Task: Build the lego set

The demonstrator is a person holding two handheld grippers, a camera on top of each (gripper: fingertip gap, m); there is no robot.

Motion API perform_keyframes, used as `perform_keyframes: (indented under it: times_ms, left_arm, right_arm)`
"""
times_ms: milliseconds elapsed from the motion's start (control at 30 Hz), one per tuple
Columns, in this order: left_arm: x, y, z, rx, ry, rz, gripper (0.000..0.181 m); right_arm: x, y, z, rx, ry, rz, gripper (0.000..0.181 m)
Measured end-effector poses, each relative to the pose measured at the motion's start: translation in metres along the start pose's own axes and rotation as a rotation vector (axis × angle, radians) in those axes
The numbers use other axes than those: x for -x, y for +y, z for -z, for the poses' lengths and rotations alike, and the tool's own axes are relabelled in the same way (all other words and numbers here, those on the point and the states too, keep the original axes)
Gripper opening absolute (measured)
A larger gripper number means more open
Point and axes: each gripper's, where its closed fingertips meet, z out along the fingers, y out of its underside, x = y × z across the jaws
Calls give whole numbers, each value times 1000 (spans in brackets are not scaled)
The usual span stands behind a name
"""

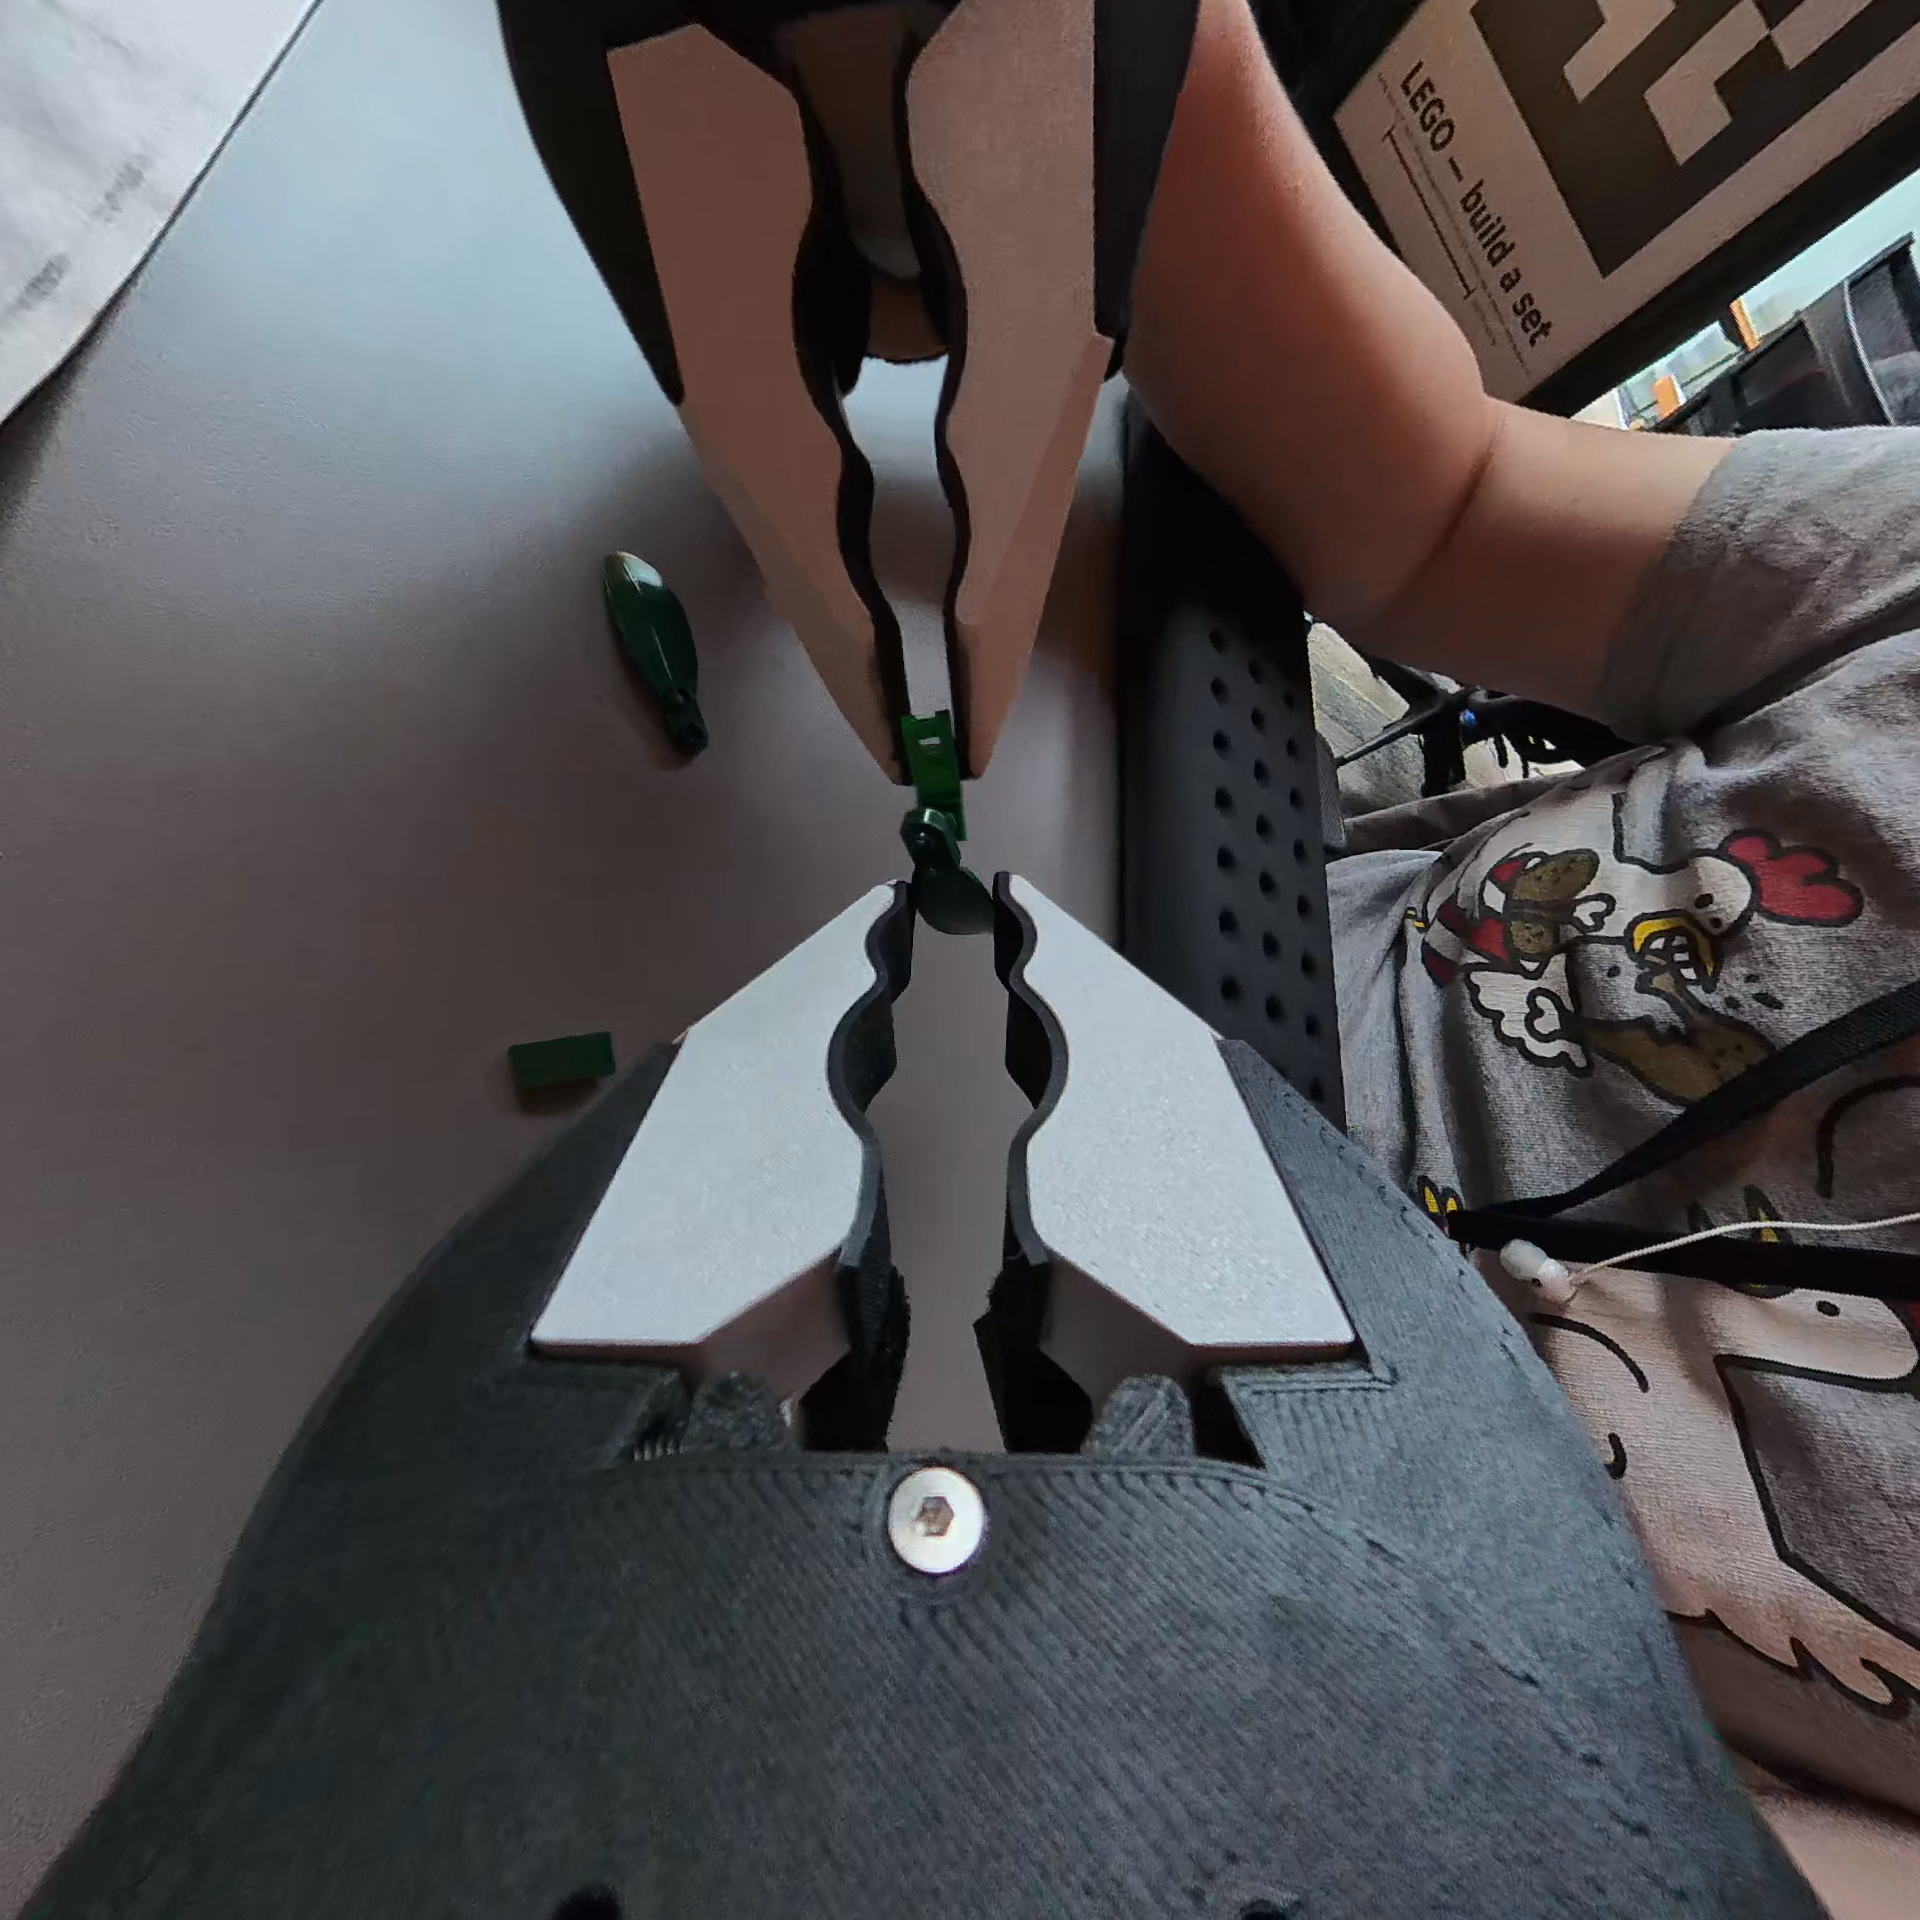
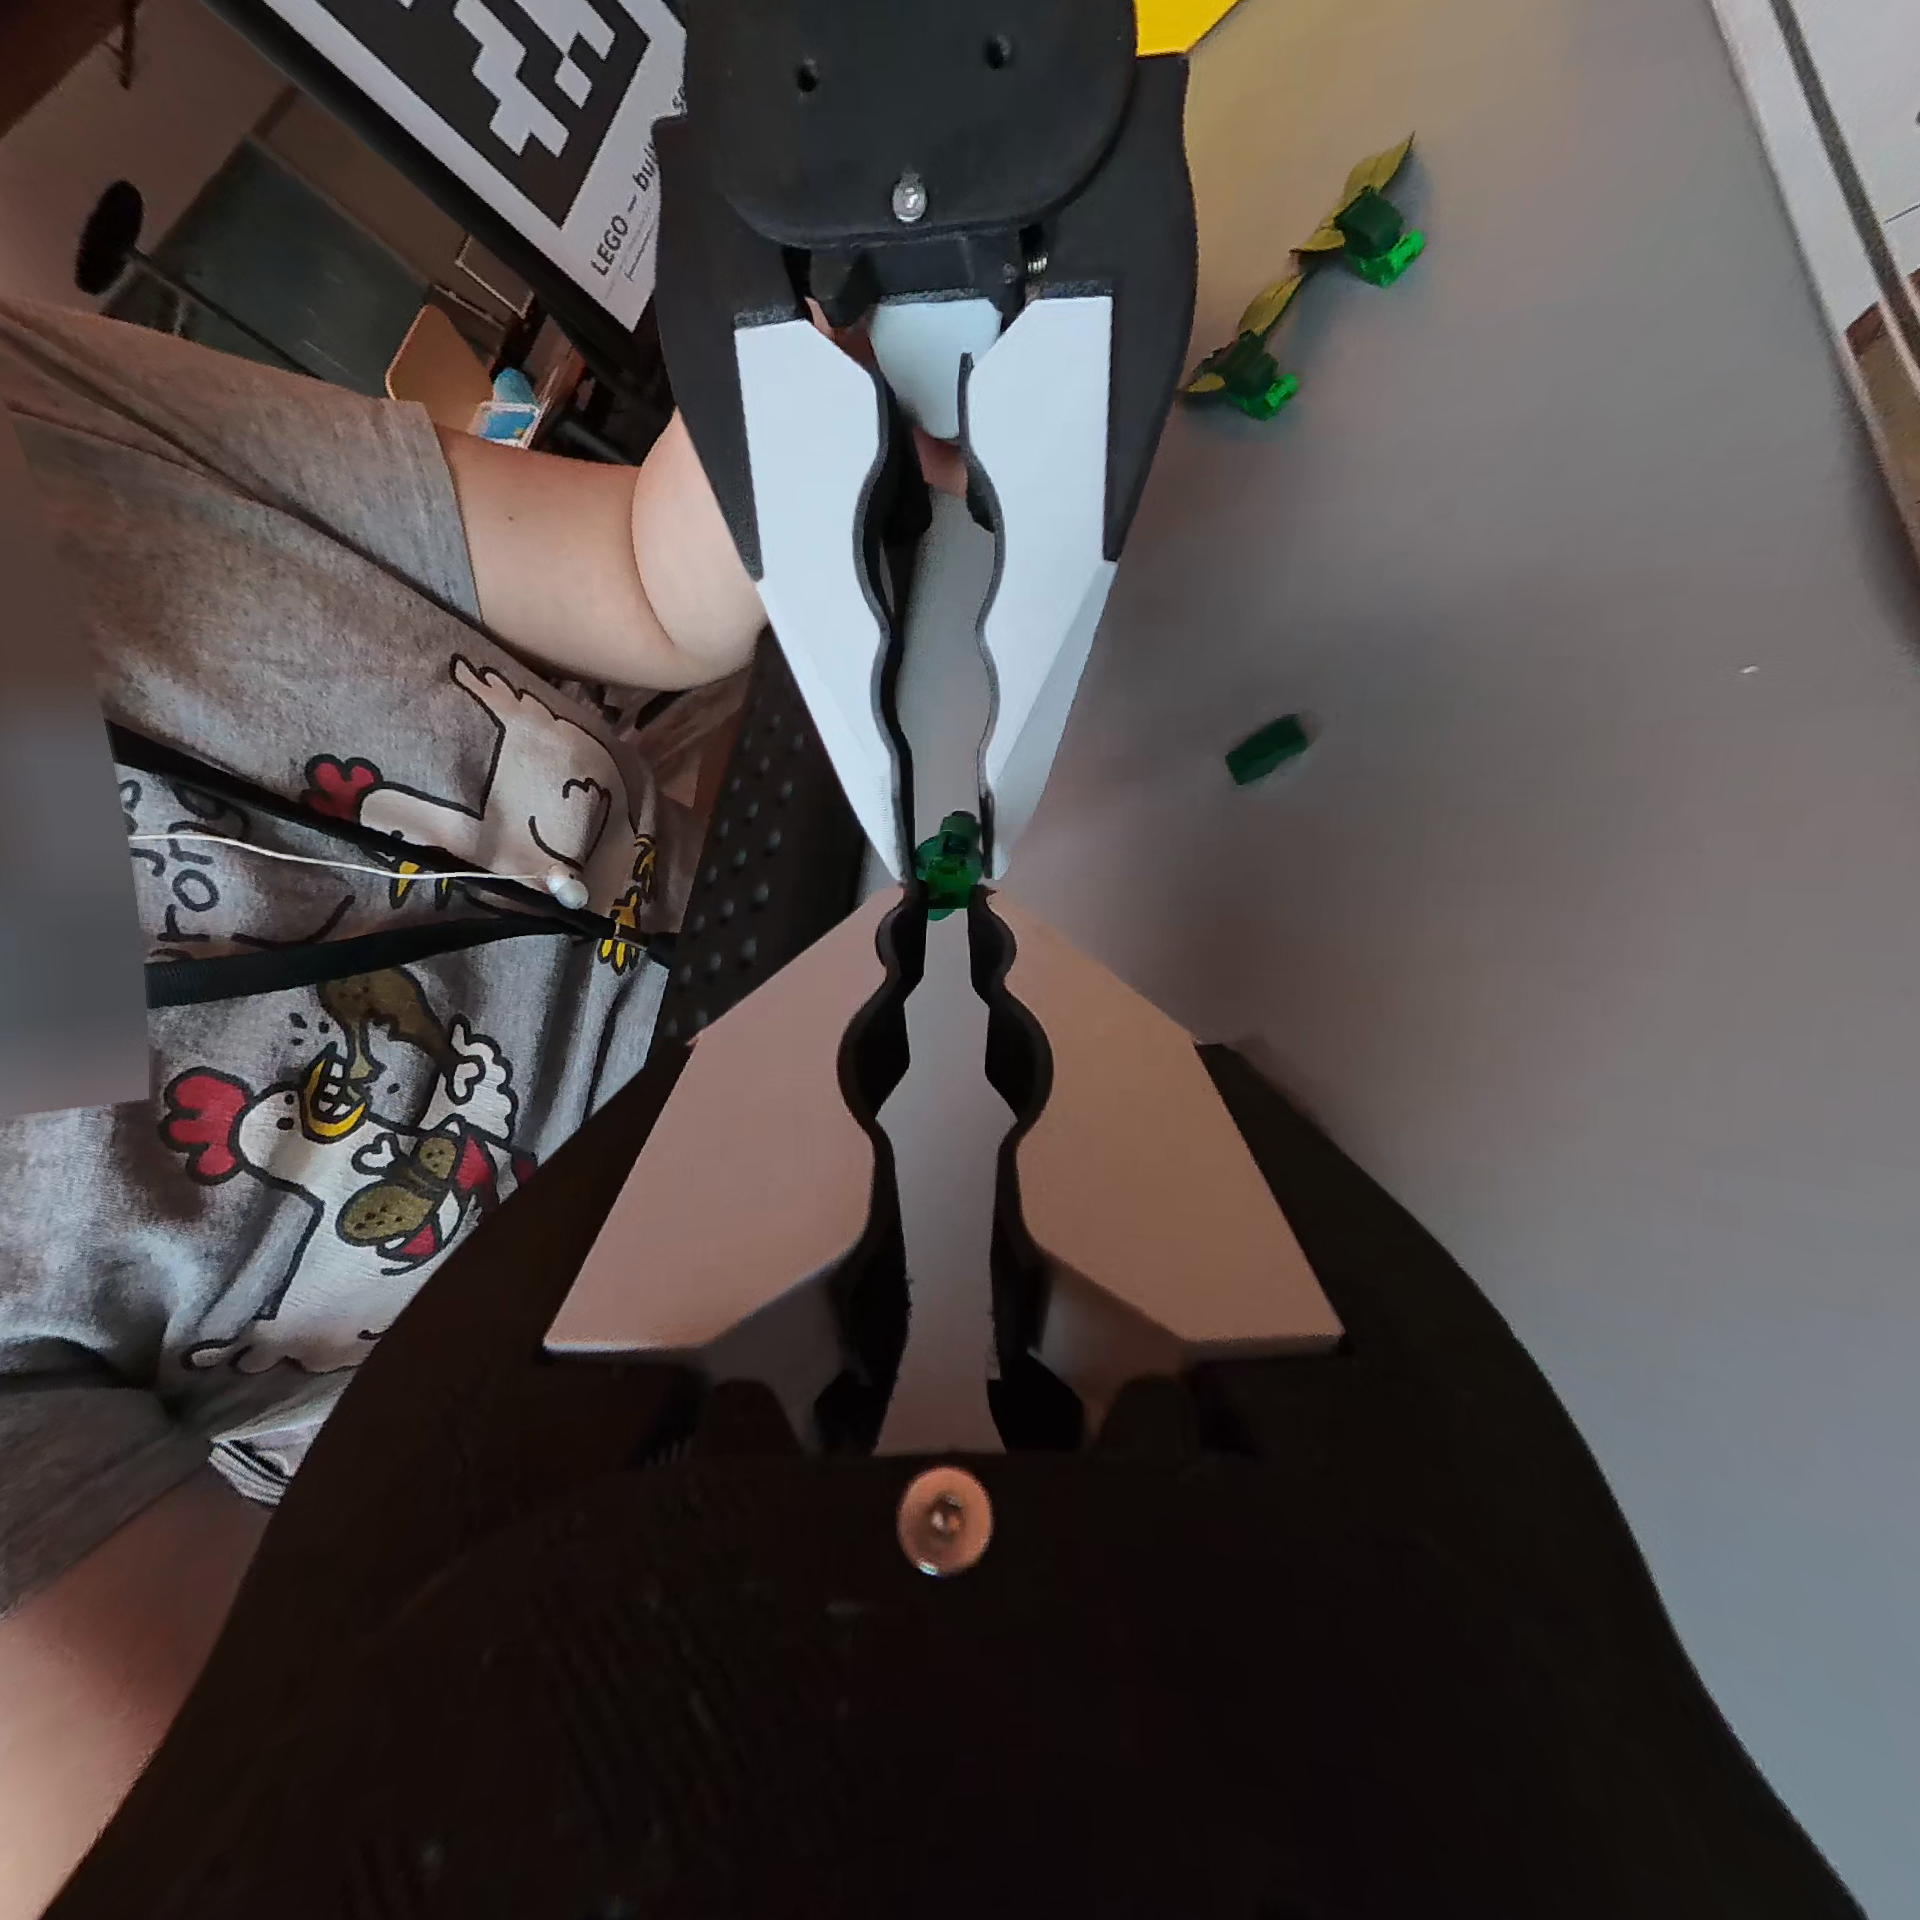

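In the left wrist view my left gripper (image 1: 951, 894) is shut on a dark green leaf piece (image 1: 954, 906), held tip to tip with my right gripper (image 1: 932, 769). The right gripper comes in from the top and is shut on a bright green clip piece (image 1: 928, 743). The two pieces touch at a small joint between the tips, above the grey table (image 1: 312, 831). In the right wrist view my right gripper (image 2: 945, 909) and the left gripper (image 2: 948, 868) meet around the green pieces (image 2: 945, 857), which are mostly hidden by the fingers.
A loose dark green leaf (image 1: 655, 649) and a dark green tile (image 1: 559, 1060) lie on the table. A green brick (image 2: 1265, 748) and two small leaf assemblies (image 2: 1242, 374) (image 2: 1371, 234) lie farther off. A person's torso and a black perforated chair (image 1: 1236, 831) are close by. My two grippers' fingertips are within a few centimetres of each other.
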Motion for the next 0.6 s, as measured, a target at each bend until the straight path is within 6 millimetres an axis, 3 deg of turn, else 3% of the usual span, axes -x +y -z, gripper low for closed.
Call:
perform_keyframes:
  times_ms: [600]
  left_arm:
    - [0, 16, -10, 111, -33, -40, 13]
  right_arm:
    - [0, 12, -15, 101, 28, 2, 6]
